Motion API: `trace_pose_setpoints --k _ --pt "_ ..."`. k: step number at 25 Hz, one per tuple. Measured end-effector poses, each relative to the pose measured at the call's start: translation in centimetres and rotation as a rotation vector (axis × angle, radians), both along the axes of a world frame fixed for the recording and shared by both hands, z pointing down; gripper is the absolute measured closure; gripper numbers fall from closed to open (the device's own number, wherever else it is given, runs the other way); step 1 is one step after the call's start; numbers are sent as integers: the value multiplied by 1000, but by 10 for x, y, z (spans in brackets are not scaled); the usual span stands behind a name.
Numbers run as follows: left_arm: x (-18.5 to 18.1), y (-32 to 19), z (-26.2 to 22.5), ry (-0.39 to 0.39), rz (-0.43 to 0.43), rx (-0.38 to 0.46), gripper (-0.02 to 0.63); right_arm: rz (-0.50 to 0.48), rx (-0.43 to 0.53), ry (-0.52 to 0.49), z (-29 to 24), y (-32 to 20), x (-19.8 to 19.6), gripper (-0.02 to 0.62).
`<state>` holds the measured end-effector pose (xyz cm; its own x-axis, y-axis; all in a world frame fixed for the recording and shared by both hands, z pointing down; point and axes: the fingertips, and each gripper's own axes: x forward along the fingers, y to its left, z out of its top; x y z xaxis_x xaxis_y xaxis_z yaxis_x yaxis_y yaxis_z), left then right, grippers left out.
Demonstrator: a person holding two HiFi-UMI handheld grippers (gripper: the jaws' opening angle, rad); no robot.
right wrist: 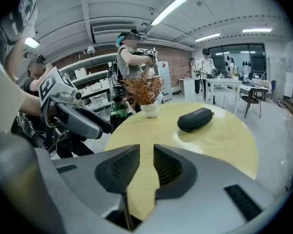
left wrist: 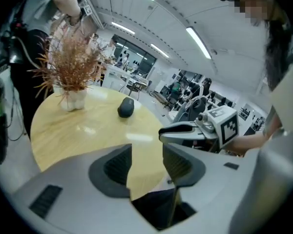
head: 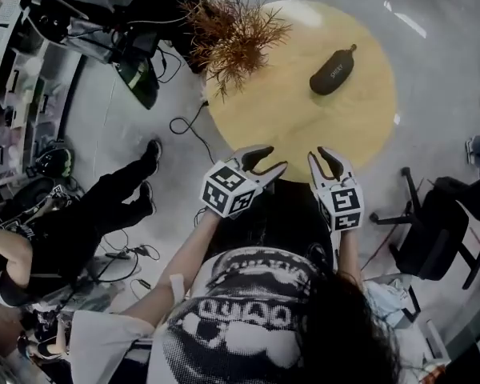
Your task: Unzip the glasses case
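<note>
My left claw [head: 274,158] and right claw [head: 318,157] hang released and empty; I'd brace the glasses case [head: 333,71], well ahead of both, before unzipping.

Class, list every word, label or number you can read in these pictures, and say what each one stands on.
Glasses case: small white print on its top, too small to read.
Person's shirt: large letters, too distorted to read.
Left gripper and right gripper: square marker patterns only, no words.
</note>
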<state>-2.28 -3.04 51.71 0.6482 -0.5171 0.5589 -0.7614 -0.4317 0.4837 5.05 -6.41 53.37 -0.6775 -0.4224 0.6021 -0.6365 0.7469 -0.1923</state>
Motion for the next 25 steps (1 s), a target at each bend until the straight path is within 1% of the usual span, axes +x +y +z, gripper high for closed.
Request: trace_pose_setpoints --k 4,8,14,18,21,23,25 --pt "-28 39 -14 16 -58 51 402 -43 22 -20 -17 41 -29 508" --pt "-59 87 -26 8 -122 100 402 -97 45 -50 -34 89 -60 508" --pt "-105 155 -34 11 -220 126 402 -168 77 -67 -49 155 -102 508" --pt "-121 192 -37 38 -278 136 403 -215 92 -60 -59 189 -119 508" --pt "-131 211 -38 54 -305 147 414 -241 95 -50 -65 208 -127 508" --pt "-135 220 -37 61 -316 154 430 -250 97 -41 -66 216 -129 516" --pt "-136 226 -38 60 -328 165 447 -251 101 -29 -68 219 -126 537"
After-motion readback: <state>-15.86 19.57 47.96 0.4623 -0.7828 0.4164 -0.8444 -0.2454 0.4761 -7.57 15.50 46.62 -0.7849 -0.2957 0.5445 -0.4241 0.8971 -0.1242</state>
